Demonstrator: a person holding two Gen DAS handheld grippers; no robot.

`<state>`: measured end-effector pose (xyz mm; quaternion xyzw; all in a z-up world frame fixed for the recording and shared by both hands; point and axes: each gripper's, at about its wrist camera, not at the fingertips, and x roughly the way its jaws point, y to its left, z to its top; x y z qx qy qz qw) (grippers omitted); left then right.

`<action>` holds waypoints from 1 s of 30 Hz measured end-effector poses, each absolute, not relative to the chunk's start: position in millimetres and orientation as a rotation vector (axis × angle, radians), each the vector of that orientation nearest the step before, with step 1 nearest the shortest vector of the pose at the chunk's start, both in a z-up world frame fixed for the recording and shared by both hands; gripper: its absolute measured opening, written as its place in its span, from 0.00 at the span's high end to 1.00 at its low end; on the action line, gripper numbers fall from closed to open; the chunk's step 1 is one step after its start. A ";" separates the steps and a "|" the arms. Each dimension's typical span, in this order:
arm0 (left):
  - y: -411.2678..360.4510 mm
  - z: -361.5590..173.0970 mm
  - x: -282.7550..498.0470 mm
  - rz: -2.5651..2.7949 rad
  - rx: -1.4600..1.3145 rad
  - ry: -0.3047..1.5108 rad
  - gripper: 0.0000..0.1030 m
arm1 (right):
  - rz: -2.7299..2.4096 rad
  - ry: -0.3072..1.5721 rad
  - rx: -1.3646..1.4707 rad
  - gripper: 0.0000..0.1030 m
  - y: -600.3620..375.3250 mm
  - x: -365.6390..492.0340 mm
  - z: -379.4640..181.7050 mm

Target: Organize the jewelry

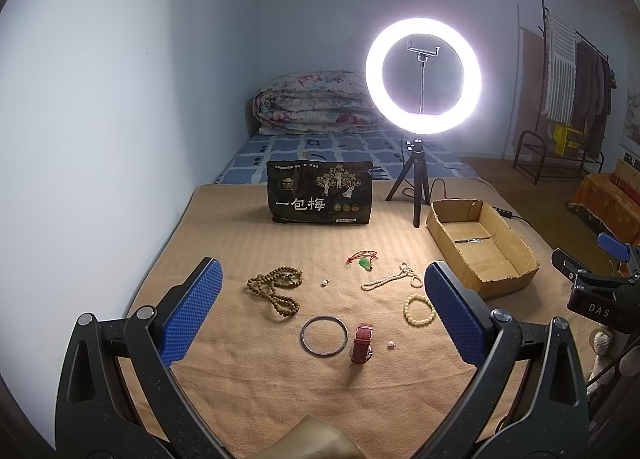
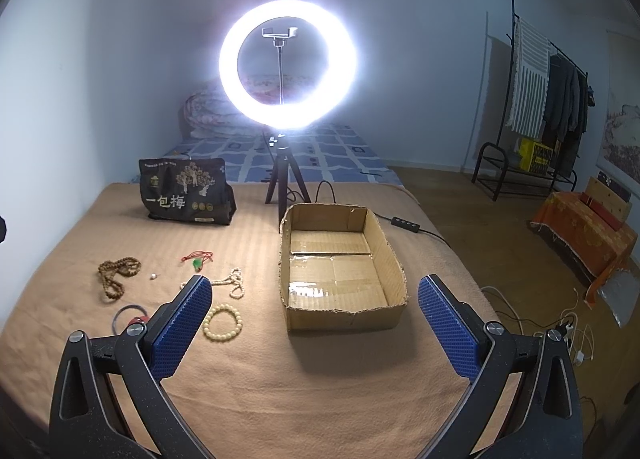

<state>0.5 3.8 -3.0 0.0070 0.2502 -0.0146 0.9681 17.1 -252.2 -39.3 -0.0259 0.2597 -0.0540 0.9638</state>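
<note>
Jewelry lies loose on a tan blanket (image 1: 240,387): a brown bead necklace (image 1: 276,288), a green pendant on red cord (image 1: 364,261), a white pearl necklace (image 1: 394,277), a cream bead bracelet (image 1: 419,309), a silver bangle (image 1: 324,336), a red-strap watch (image 1: 362,343) and two small pearl pieces (image 1: 391,345). An empty cardboard box (image 2: 340,263) sits to the right. My left gripper (image 1: 320,307) is open above the jewelry. My right gripper (image 2: 314,323) is open, hovering before the box; it also shows in the left wrist view (image 1: 600,283).
A lit ring light on a tripod (image 1: 422,79) and a black snack bag (image 1: 320,193) stand behind the jewelry. A folded quilt (image 1: 316,103) lies at the bed's far end. A cable and switch (image 2: 404,225) run past the box. A clothes rack (image 2: 536,107) stands right.
</note>
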 end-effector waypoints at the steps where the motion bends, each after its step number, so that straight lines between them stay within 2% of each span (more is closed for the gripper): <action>1: 3.9 -3.2 0.5 -0.030 0.013 0.507 0.00 | -0.109 0.525 -0.052 0.01 -252.1 17.1 -39.4; 30: 5.3 -4.8 1.8 -0.031 0.010 0.510 0.00 | -0.106 0.531 -0.047 0.01 -251.7 15.8 -40.4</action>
